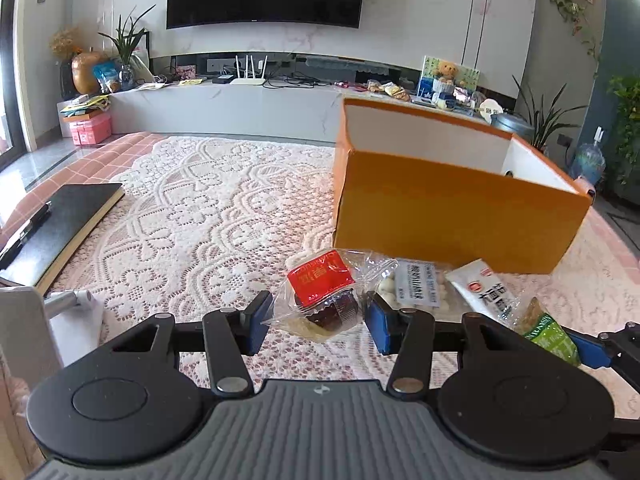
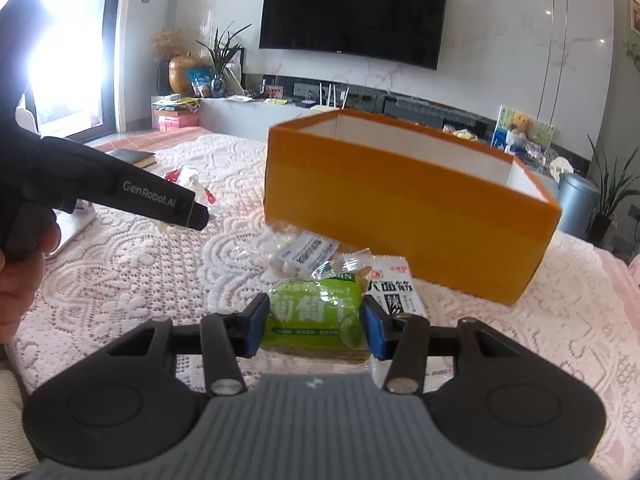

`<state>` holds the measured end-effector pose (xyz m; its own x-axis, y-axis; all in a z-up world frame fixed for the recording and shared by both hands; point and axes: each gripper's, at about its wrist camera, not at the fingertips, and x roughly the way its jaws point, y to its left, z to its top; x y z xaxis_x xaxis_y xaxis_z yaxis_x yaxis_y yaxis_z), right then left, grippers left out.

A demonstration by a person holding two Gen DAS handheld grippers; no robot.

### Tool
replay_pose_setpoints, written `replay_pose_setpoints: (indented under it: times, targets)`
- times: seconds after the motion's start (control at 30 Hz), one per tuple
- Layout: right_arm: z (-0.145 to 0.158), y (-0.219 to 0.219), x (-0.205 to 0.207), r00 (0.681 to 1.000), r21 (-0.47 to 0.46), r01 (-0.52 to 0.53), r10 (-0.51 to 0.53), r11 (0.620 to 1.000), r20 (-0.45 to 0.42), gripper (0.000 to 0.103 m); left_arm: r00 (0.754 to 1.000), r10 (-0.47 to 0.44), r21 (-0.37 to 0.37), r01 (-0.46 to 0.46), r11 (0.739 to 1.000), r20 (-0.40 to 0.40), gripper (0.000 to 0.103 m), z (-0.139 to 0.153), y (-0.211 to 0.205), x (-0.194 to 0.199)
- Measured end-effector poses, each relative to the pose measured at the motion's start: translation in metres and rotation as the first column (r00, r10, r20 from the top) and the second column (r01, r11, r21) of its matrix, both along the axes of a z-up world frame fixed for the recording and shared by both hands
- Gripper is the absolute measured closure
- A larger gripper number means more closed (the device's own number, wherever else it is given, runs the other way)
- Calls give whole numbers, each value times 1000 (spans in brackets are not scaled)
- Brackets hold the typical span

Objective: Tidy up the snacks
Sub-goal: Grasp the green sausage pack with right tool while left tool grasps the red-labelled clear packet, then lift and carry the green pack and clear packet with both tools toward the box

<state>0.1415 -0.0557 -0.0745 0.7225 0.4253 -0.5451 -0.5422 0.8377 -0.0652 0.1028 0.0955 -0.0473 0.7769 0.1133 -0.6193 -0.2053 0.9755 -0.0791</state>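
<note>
My left gripper (image 1: pixel 318 322) is shut on a clear-wrapped dark cake with a red label (image 1: pixel 322 292), held just above the lace cloth. My right gripper (image 2: pixel 316 324) is shut on a green snack packet (image 2: pixel 312 316), also seen at the right edge of the left wrist view (image 1: pixel 552 334). An open orange box (image 1: pixel 456 216) (image 2: pixel 400 208) with white inner walls stands just beyond both. In front of the box lie a clear bag of white balls (image 1: pixel 416 288) (image 2: pixel 304 252) and a white packet with a red logo (image 1: pixel 488 288) (image 2: pixel 394 292).
A black notebook (image 1: pixel 60 232) with a pen on it lies at the left on the lace tablecloth (image 1: pixel 208 208). A white object (image 1: pixel 20 320) and a metal piece (image 1: pixel 68 300) sit near the front left. A hand (image 2: pixel 20 280) holds the left gripper's housing (image 2: pixel 120 192).
</note>
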Motion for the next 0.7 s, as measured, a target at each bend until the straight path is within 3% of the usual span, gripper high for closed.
replay_pose_setpoints:
  times: [0.37, 0.7]
  targets:
    - [39, -13, -23, 995, -5, -11, 12, 1000, 96, 56, 998, -14, -51, 17, 999, 58, 46, 38, -9, -23]
    - [95, -33, -5, 990, -2, -9, 9, 1000, 139, 56, 992, -51, -55, 57, 997, 113, 47, 79, -15, -24]
